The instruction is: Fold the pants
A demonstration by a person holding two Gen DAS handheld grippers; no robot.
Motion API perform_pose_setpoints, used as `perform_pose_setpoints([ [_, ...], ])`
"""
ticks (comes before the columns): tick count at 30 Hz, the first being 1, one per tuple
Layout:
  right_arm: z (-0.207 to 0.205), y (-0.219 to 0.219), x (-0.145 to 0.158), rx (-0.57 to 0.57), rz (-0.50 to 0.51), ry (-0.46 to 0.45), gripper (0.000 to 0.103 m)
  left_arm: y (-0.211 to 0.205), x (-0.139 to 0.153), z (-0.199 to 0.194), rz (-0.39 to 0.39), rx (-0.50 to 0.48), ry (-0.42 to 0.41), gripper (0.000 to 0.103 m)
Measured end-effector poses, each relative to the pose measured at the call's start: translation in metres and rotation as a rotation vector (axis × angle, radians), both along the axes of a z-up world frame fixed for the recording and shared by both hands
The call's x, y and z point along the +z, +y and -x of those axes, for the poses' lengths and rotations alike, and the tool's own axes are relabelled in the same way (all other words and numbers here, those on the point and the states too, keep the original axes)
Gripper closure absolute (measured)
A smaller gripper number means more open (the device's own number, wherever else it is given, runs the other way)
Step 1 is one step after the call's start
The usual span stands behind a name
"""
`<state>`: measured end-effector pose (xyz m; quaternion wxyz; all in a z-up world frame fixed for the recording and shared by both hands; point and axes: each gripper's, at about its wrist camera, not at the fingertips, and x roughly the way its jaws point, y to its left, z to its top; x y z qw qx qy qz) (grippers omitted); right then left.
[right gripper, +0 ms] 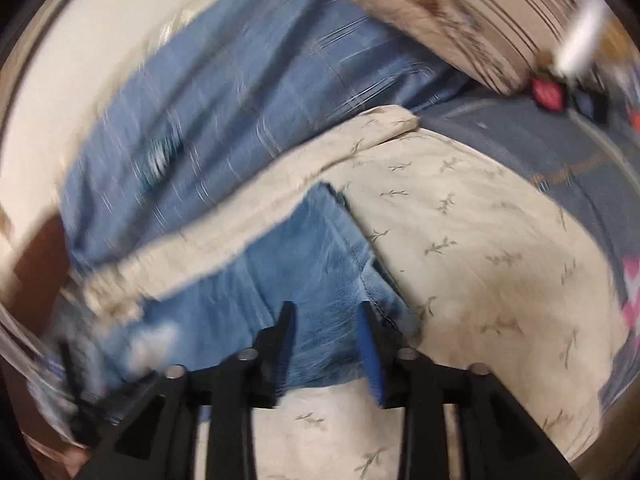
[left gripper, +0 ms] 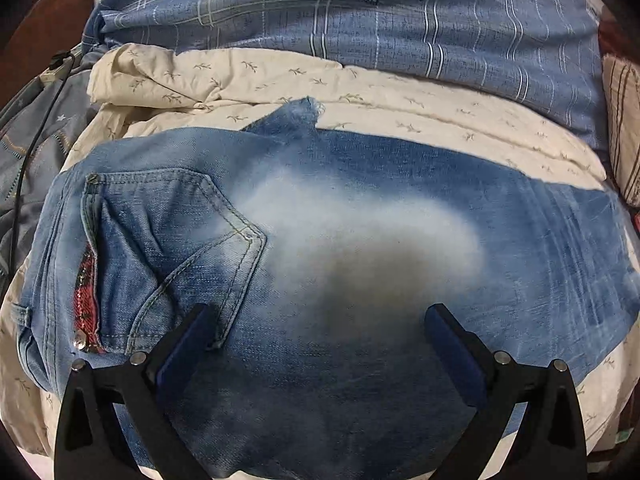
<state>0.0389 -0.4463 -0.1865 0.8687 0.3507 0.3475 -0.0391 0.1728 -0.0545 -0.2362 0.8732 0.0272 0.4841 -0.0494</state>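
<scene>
Pants: faded light-blue denim jeans, folded into a broad flat bundle, lying across a cream quilt printed with small grey-green sprigs; a stitched back pocket faces up on the left of the bundle, with a strip of red plaid lining at the waistband edge
Frayed hem: one ragged denim corner pokes out past the far edge of the bundle
Left gripper: black frame with blue pads, jaws released and spread wide above the middle of the jeans, nothing between them
Right gripper: blurred view; jaws part-way apart over the jeans' edge where denim meets the quilt, pads not pressing on the cloth
Backdrop: blue checked bedding with a round dark emblem bunched behind the quilt; a striped beige cushion at the right edge
</scene>
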Motion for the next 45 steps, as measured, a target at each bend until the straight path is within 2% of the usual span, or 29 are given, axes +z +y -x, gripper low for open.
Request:
perform_pose_setpoints([
  [1,0.011,-0.007,-0.002,-0.033,-0.060,-0.021,0.036,-0.002,0.000,0.000,-0.013,-0.005,-0.002,0.000],
  [2,0.020,-0.013,-0.003,-0.061,-0.101,-0.037,0.033,-0.004,-0.001,0.001,-0.030,-0.010,-0.013,0.000],
  [5,0.031,-0.022,-0.007,-0.064,-0.190,-0.066,0.033,-0.005,-0.002,0.003,-0.039,-0.005,-0.041,0.000],
  [9,0.028,-0.023,-0.023,-0.058,-0.277,-0.006,0.033,-0.003,0.000,0.003,-0.037,-0.008,-0.049,0.000],
  [12,0.023,-0.021,-0.033,-0.041,-0.364,-0.007,0.033,-0.004,0.002,0.009,-0.048,-0.010,-0.063,0.000],
  [14,0.016,-0.019,-0.040,-0.033,-0.419,-0.005,0.033,-0.005,0.004,0.010,-0.053,-0.012,-0.044,0.000],
  [16,0.011,-0.015,-0.047,-0.047,-0.430,0.030,0.033,-0.003,0.007,0.007,-0.045,-0.025,-0.013,0.000],
  [18,0.007,-0.012,-0.056,-0.063,-0.460,0.062,0.033,0.003,0.013,0.008,0.006,-0.036,-0.004,0.000],
  [20,0.006,-0.013,-0.060,-0.090,-0.491,0.060,0.033,0.009,0.020,0.011,0.045,-0.030,-0.032,0.000],
  [24,0.000,-0.017,-0.067,-0.145,-0.508,0.041,0.035,0.026,0.037,0.014,0.051,0.024,-0.106,0.000],
  [26,-0.003,-0.021,-0.067,-0.175,-0.520,0.024,0.040,0.034,0.044,0.016,0.068,0.054,-0.145,0.000],
  [27,-0.007,-0.022,-0.067,-0.185,-0.509,0.023,0.044,0.038,0.047,0.017,0.069,0.066,-0.166,0.000],
  [29,-0.011,-0.022,-0.066,-0.195,-0.484,0.037,0.062,0.044,0.051,0.018,0.059,0.097,-0.199,0.000],
  [32,-0.013,-0.021,-0.063,-0.208,-0.433,0.057,0.076,0.049,0.046,0.012,0.063,0.107,-0.170,0.000],
  [35,-0.012,-0.018,-0.046,-0.193,-0.345,0.020,0.079,0.056,0.038,0.004,0.060,0.132,-0.121,0.000],
  [37,-0.011,-0.010,-0.024,-0.155,-0.248,-0.033,0.080,0.059,0.037,0.002,0.075,0.138,-0.113,0.000],
  [41,-0.018,0.026,0.017,-0.057,-0.042,-0.106,0.083,0.070,0.044,0.003,0.049,0.205,-0.155,0.000],
  [45,-0.029,0.081,0.056,0.081,0.103,-0.162,0.083,0.092,0.055,0.005,0.097,0.285,-0.188,0.000],
])
